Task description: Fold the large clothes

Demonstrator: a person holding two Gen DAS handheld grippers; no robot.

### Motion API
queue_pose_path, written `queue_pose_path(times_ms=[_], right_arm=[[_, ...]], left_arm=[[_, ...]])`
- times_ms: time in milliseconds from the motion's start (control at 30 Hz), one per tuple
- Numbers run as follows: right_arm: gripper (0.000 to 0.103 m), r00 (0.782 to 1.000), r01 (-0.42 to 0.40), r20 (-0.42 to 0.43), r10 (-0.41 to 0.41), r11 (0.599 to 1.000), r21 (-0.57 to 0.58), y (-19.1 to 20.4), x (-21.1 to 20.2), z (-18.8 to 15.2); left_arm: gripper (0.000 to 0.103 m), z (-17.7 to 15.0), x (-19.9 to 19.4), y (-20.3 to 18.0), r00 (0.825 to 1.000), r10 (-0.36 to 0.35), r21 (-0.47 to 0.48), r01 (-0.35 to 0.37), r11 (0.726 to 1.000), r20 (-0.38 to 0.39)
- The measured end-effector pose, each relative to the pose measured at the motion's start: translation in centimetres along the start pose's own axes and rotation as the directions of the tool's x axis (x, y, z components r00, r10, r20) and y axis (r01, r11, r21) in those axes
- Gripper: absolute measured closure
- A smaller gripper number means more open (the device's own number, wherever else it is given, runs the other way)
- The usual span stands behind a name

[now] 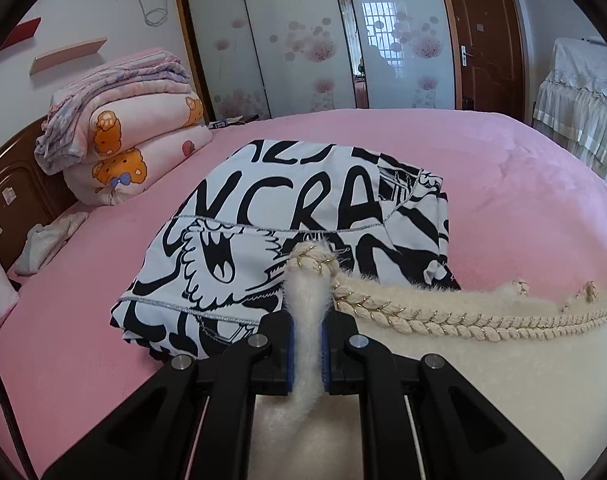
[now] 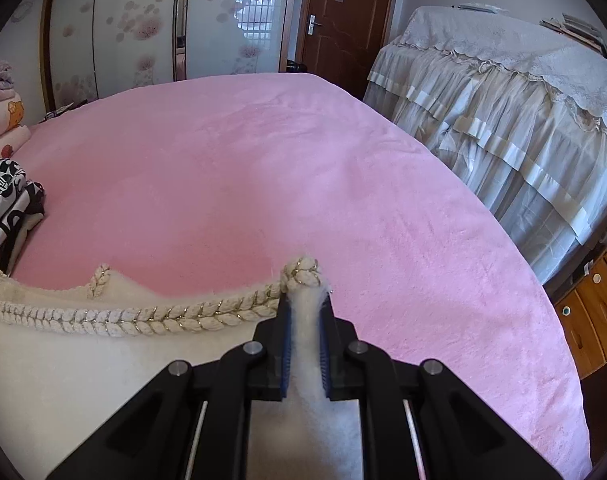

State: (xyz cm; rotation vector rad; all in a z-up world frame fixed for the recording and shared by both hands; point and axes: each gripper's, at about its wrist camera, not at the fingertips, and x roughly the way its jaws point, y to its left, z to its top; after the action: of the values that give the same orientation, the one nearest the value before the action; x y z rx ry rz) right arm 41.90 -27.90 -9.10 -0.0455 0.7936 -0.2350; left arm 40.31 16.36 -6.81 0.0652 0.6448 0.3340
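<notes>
A cream fuzzy garment (image 1: 483, 360) with a braided gold-flecked trim (image 1: 443, 320) lies on the pink bed (image 1: 503, 200). My left gripper (image 1: 306, 320) is shut on its trimmed edge at the left end. My right gripper (image 2: 305, 308) is shut on the same trimmed edge (image 2: 143, 318) at the right end. The garment (image 2: 83, 380) stretches between both grippers, low over the bed (image 2: 303, 160).
A folded black-and-white printed garment (image 1: 283, 232) lies just beyond my left gripper and shows at the left edge of the right wrist view (image 2: 7, 208). Stacked quilts (image 1: 131, 140) sit by the headboard. A lace-covered cabinet (image 2: 523, 120) stands right of the bed.
</notes>
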Motion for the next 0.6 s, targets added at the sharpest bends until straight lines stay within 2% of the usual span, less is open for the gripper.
queue_pose_path(times_ms=[133, 300, 400, 433, 467, 500, 567, 600], right_arm=[[0.092, 1.0, 0.012, 0.007, -0.012, 0.999, 0.036, -0.3, 0.6, 0.1], [0.09, 0.996, 0.025, -0.084, -0.025, 1.0, 0.002, 0.9, 3.6, -0.4], [0.087, 0.993, 0.02, -0.112, -0.02, 1.0, -0.003, 1.1, 4.2, -0.5], [0.086, 0.993, 0.018, -0.12, -0.018, 1.0, -0.007, 1.1, 4.1, -0.4], [0.084, 0.992, 0.01, -0.122, -0.011, 1.0, -0.006, 0.9, 3.8, -0.3], [0.079, 0.993, 0.012, -0.118, -0.013, 1.0, -0.004, 0.7, 3.2, -0.3], [0.072, 0.995, 0.036, -0.096, -0.036, 0.999, -0.005, 0.2, 1.9, -0.2], [0.066, 0.996, 0.042, -0.081, -0.042, 0.999, -0.002, -0.1, 1.0, -0.1]], left_arm=[[0.096, 0.3, 0.7, -1.0, 1.0, 0.016, 0.027, -0.017, 0.999, 0.021], [0.095, -1.3, 2.5, -2.1, 0.998, 0.07, 0.085, -0.07, 0.994, 0.006], [0.088, -1.5, 2.5, -2.3, 0.995, 0.095, 0.1, -0.096, 0.99, 0.018], [0.084, -1.5, 2.3, -2.2, 0.995, 0.1, 0.105, -0.101, 0.989, 0.019], [0.075, -1.4, 2.1, -2.2, 0.994, 0.109, 0.113, -0.111, 0.987, 0.017], [0.07, -1.3, 1.8, -2.0, 0.994, 0.112, 0.118, -0.114, 0.986, 0.017], [0.05, -1.1, 0.7, -1.6, 0.996, 0.084, 0.133, -0.085, 0.987, 0.012], [0.047, -1.0, -0.1, -1.4, 0.997, 0.07, 0.133, -0.072, 0.988, 0.022]])
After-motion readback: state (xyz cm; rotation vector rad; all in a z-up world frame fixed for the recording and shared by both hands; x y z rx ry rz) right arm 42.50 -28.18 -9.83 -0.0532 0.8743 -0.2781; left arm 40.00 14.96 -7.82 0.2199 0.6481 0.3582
